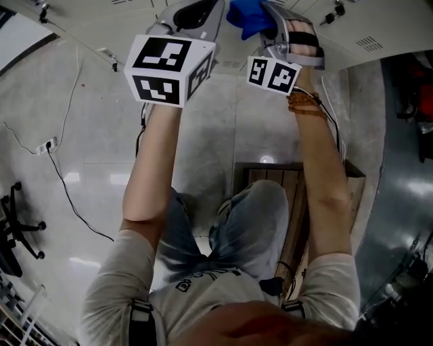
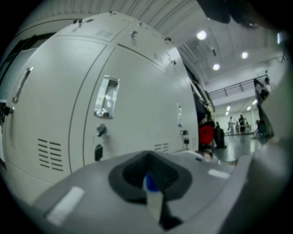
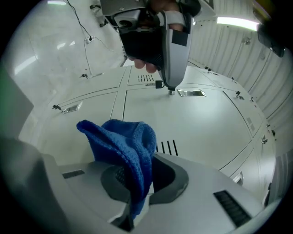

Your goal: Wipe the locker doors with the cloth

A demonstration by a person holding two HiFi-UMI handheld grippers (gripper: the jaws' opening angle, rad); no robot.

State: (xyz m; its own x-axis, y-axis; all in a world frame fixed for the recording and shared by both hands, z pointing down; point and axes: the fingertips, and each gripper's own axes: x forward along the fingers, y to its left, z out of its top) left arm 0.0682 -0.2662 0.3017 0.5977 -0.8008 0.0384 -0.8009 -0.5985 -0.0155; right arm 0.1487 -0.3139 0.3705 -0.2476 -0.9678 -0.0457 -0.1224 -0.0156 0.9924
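My right gripper (image 3: 136, 203) is shut on a blue knitted cloth (image 3: 122, 148), which bunches up above the jaws and hangs a little off the pale grey locker door (image 3: 201, 123). In the head view the cloth (image 1: 249, 16) shows at the top, between the left gripper (image 1: 195, 13) and the right gripper (image 1: 276, 28), both raised toward the lockers. My left gripper (image 2: 153, 194) has its jaws together, with only a small blue speck at the seam. It faces a locker door (image 2: 142, 91) with a label holder (image 2: 106, 97) and a lock (image 2: 100, 130). The right gripper view has the left gripper (image 3: 158, 43) at the top.
A wooden stool (image 1: 292, 181) stands under the person's legs. A cable (image 1: 67, 192) trails over the floor at the left, near an office chair (image 1: 17, 226). Vent slots (image 2: 49, 154) mark the nearest door. Far down the hall stand people (image 2: 240, 123) and a red object (image 2: 207, 134).
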